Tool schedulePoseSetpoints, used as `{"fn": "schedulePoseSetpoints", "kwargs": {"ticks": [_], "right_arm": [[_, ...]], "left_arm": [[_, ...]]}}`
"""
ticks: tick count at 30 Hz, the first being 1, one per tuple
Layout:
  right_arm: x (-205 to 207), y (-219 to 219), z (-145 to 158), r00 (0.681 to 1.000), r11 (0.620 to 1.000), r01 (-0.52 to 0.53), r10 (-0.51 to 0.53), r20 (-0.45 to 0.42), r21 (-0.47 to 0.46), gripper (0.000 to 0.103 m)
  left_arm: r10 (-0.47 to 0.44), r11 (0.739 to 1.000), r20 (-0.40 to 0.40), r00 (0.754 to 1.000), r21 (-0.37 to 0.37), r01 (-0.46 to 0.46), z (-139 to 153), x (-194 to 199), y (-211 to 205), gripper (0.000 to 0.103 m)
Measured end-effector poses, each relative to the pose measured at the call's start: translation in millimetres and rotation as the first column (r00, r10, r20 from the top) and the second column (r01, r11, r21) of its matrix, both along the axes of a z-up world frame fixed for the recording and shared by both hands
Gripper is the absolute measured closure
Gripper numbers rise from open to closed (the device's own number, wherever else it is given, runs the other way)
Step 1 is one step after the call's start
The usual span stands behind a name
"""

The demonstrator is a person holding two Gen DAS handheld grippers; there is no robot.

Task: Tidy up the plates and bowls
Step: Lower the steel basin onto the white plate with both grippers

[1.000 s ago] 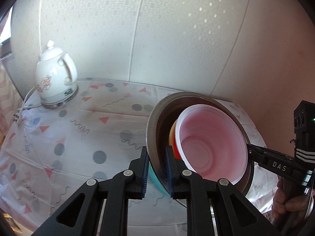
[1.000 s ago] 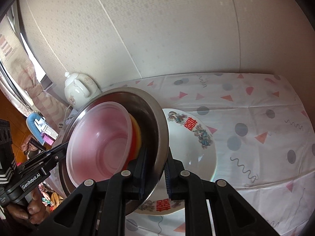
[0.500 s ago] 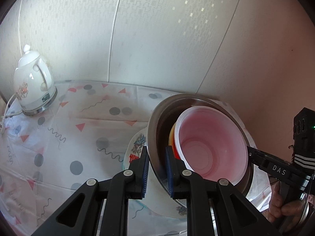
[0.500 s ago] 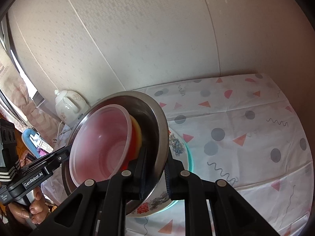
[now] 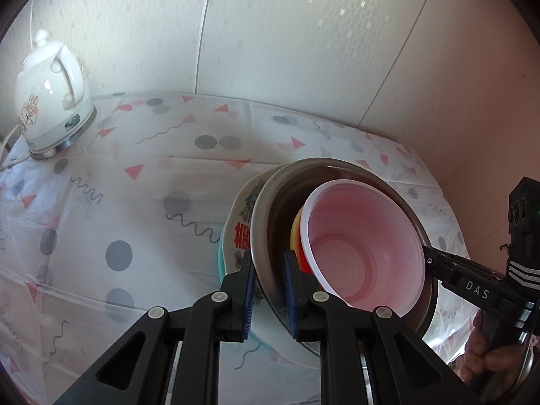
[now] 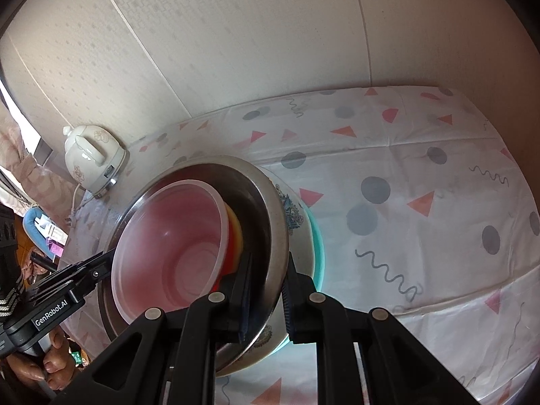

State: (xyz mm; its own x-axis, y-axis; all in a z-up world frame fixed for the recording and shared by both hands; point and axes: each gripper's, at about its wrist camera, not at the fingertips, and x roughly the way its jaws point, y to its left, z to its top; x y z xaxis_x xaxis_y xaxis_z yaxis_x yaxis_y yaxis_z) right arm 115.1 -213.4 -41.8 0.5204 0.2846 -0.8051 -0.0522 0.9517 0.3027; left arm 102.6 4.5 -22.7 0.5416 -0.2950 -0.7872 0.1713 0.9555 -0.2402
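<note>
Both grippers hold one steel bowl by opposite rims. My left gripper is shut on the near rim of the steel bowl. My right gripper is shut on the other rim of the same steel bowl. Inside it nest a yellow and red bowl and a translucent pink bowl. The stack is tilted, just above a white decorated plate that lies on a teal plate.
A white ceramic kettle with a cord stands at the table's back left. The table wears a patterned plastic cloth. Pale wall panels close the back and right side.
Both grippers have carried the bowl stack over the decorated plate and lowered it toward it. The plate now shows right beneath the steel bowl.
</note>
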Motion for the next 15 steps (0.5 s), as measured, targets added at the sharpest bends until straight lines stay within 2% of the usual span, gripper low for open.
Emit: {"fn": "schedulePoseSetpoints", "kwargs": {"ticks": [6,15], "right_arm": [[5.7,6.7,-3.2,1.0,0.999,-0.008,0.008,0.001,-0.037,0.087],[6.6,1.3,-0.3,1.0,1.0,0.006,-0.006,-0.025,0.015,0.085]], "left_arm": [[0.009,1.0,-0.004,1.0,0.01,-0.009,-4.3,2.1,0.1,0.087],[0.011,1.0,-0.023,1.0,-0.017,-0.012,-2.4,-0.5,2.8,0.086]]}}
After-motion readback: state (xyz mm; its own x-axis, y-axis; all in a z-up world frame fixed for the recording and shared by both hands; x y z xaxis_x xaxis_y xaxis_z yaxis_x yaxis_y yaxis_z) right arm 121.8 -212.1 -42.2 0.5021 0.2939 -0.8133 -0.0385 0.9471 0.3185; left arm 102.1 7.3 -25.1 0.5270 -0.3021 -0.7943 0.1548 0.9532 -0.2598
